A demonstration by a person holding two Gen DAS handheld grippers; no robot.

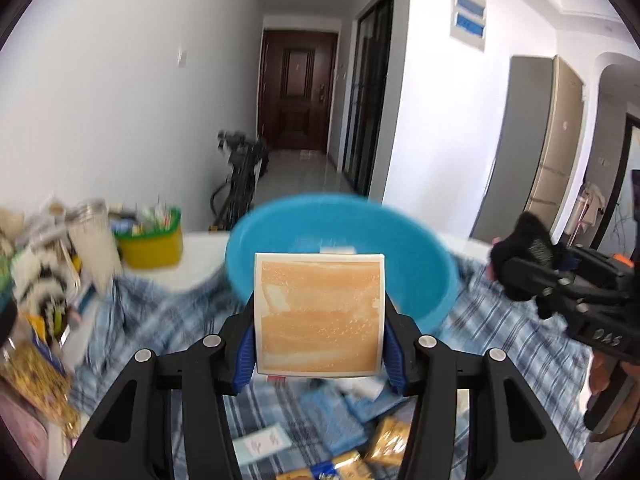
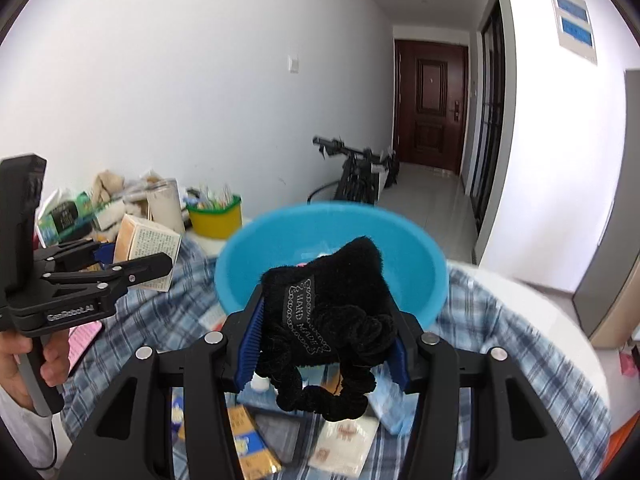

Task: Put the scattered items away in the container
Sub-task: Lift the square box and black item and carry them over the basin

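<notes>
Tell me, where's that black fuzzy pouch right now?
The black pouch is clamped in the right gripper, raised just before the blue basin.

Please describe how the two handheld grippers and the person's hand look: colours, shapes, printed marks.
Both are black plastic linkage frames with silver rivets and ribbed blue finger pads. The left gripper carries white "GenRobot.AI" lettering, a pistol-style handle in a bare hand with a white sleeve, and a thin black cable. The right gripper shows "DAS" lettering and an orange accent.
</notes>
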